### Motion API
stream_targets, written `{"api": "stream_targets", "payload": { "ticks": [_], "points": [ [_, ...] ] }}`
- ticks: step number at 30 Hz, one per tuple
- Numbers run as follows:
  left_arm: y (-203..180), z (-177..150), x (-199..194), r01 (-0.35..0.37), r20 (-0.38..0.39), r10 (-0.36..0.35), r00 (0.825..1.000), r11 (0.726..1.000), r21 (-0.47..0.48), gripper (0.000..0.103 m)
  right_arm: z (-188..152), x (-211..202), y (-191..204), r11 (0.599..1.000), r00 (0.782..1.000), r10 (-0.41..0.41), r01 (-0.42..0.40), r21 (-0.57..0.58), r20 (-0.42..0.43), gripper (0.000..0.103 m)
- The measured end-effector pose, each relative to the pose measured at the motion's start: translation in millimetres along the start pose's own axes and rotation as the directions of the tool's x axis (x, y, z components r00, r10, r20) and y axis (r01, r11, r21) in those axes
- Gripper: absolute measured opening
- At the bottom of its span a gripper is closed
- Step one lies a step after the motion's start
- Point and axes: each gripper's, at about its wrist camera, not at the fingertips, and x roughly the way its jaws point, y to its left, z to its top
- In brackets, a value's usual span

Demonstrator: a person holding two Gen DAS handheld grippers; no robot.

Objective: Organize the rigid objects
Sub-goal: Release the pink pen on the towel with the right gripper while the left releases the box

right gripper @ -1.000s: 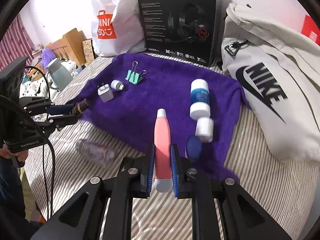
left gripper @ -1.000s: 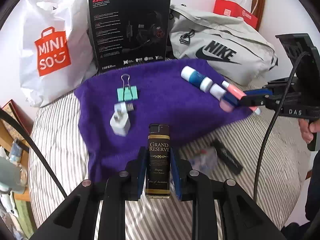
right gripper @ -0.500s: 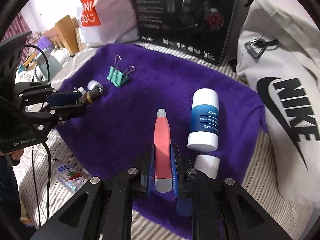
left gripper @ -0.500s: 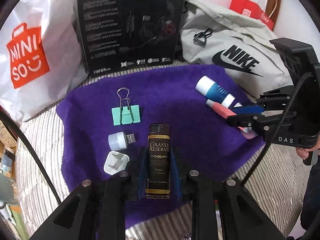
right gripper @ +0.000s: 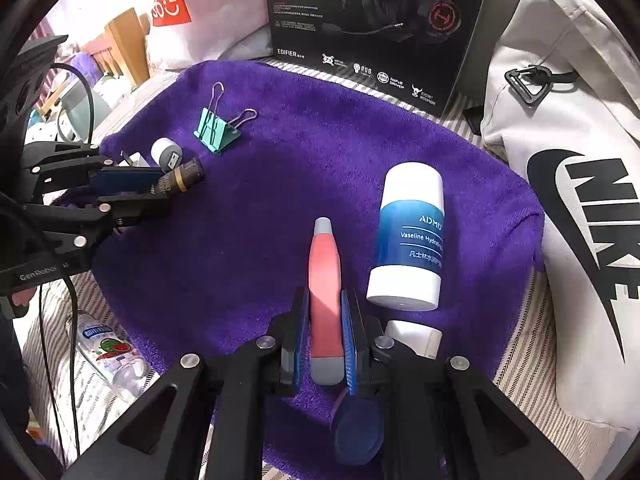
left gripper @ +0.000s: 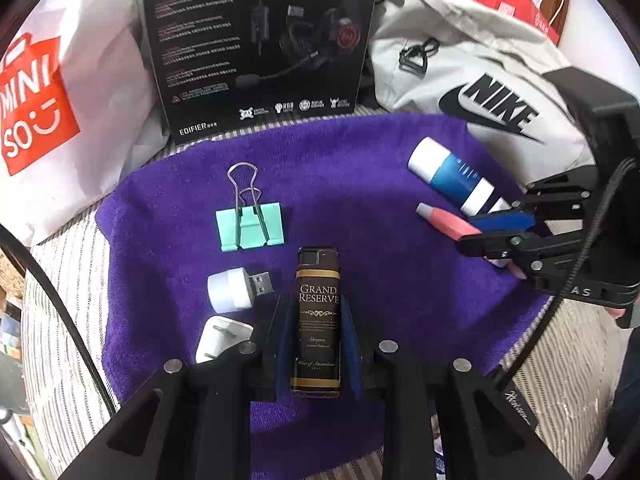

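Note:
My left gripper point(left gripper: 318, 312) is shut on a dark brown lighter point(left gripper: 319, 320) labelled Grand Reserve, held over the purple towel point(left gripper: 360, 184). Just left of it lie a white USB night light point(left gripper: 236, 288) and a white plug adapter point(left gripper: 220, 338); a mint binder clip point(left gripper: 250, 226) lies beyond. My right gripper point(right gripper: 325, 300) is shut on a pink pen-shaped tube point(right gripper: 325, 280) over the towel point(right gripper: 280, 184). Beside it lies a blue-and-white Vaseline stick point(right gripper: 408, 240), with a small white jar point(right gripper: 414, 336) and a blue cap point(right gripper: 356, 434) nearer me.
A black headset box point(left gripper: 260, 40) stands behind the towel, a white Miniso bag point(left gripper: 52, 92) at its left, a grey Nike bag point(left gripper: 472, 80) at its right. A small clear bottle point(right gripper: 108, 352) lies on the striped bedding point(right gripper: 520, 380) left of the towel.
Both grippers have moved forward over the purple towel, each still holding its object. The lighter now sits beside the USB light; the pink tube has come alongside the Vaseline stick.

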Motion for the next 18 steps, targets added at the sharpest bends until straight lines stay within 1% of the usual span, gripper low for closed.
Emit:
{"api": "stream_targets", "payload": {
  "ticks": [2,4,15,16,17,18],
  "points": [
    [-4.1,0.1,5.2,-0.020,-0.015,0.020,1.000,1.000,0.020,0.023,0.5,1.8,-0.6,1.000,1.000,0.000,0.000,0.000,-0.003,0.016],
    [-6.3,0.1,9.0,-0.021,-0.023,0.022,1.000,0.999,0.031,0.023,1.8,2.2,-0.7,1.000,1.000,0.005,-0.005,0.000,-0.002,0.016],
    [-8.9,-3.9,8.7,-0.042,-0.026,0.043,0.999,0.998,0.042,0.024,-0.2,-0.8,-2.5,1.000,1.000,0.026,-0.026,-0.005,0.011,0.016],
    [-8.9,-3.8,9.7,-0.040,-0.027,0.041,0.999,0.998,0.040,0.024,-1.1,-1.2,-2.5,1.000,1.000,0.029,-0.029,-0.005,0.007,0.019],
    [-8.7,-4.7,9.1,-0.037,-0.030,0.038,0.999,0.999,0.037,0.025,-1.6,-1.7,-2.6,0.999,0.999,0.038,-0.038,-0.004,0.002,0.026],
    [-8.5,-5.7,8.3,-0.034,-0.032,0.035,0.999,0.999,0.034,0.028,-2.2,-1.9,-2.1,0.999,0.999,0.047,-0.047,-0.003,0.001,0.031]
  ]
}}
